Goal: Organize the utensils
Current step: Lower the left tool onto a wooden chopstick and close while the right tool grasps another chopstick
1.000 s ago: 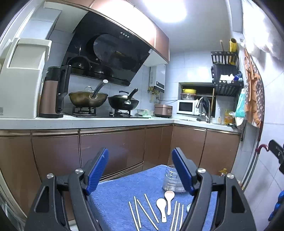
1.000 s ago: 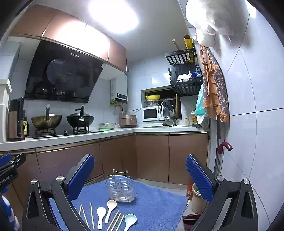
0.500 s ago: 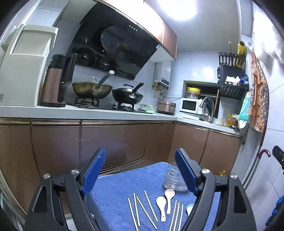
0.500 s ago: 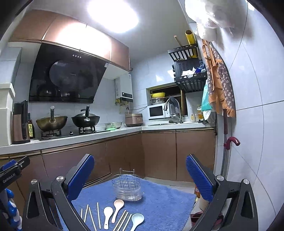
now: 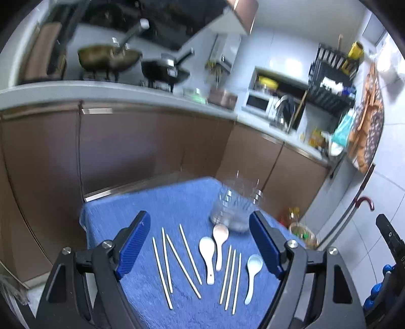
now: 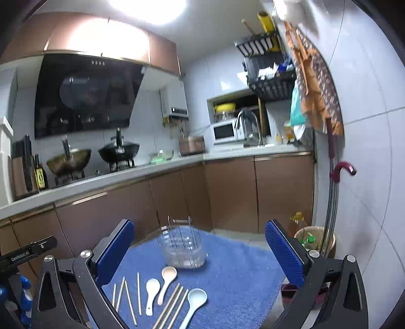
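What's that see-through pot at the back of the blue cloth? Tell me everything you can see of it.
The holder is a round, clear container, plastic by the look of it, with thin metal wires rising above its rim. It stands upright on the blue cloth, near the far edge, and looks empty of utensils. The pinkish spoon lies just in front of it; whether they touch is unclear. Neither gripper touches it.

Walls: I see white tiles (image 6: 359,106).
Cabinets: brown fronts (image 6: 227,192) beneath a pale counter (image 6: 126,174).
Hood: black panel (image 6: 83,96).
Light: bright ceiling lamp (image 6: 149,10).
Floor: pale tiles (image 5: 364,243).
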Action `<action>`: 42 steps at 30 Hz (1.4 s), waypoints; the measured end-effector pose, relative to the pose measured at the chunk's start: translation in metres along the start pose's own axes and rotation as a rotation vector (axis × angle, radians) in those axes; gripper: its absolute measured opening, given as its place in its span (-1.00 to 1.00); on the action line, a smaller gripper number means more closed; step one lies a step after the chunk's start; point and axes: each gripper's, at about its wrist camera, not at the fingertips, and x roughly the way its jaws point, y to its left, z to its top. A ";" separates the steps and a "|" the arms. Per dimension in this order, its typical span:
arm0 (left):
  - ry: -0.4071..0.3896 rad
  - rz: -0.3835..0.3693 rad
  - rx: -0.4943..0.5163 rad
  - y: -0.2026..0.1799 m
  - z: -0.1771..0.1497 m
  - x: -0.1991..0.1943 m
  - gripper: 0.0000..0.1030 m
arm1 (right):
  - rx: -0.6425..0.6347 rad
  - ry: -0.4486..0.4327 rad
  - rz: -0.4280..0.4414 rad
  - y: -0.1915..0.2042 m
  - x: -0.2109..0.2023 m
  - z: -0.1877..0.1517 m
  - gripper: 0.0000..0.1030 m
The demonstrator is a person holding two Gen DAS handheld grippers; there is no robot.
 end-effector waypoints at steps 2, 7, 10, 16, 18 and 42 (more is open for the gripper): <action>0.077 -0.016 -0.017 0.003 -0.003 0.023 0.53 | 0.009 0.078 0.021 -0.005 0.022 -0.008 1.00; 0.276 -0.064 -0.073 0.017 -0.015 0.089 0.50 | 0.079 0.319 0.163 -0.012 0.084 -0.030 0.45; 0.387 -0.072 -0.105 0.022 -0.025 0.127 0.40 | 0.148 0.468 0.293 -0.011 0.121 -0.045 0.10; 0.564 -0.064 -0.172 0.041 -0.039 0.188 0.01 | 0.196 0.737 0.371 0.003 0.197 -0.078 -0.31; 0.600 -0.056 -0.181 0.044 -0.042 0.201 -0.08 | 0.177 0.803 0.363 0.010 0.217 -0.088 -0.39; 0.769 -0.023 -0.230 0.080 -0.062 0.269 -0.51 | 0.088 1.096 0.188 0.020 0.310 -0.158 -0.59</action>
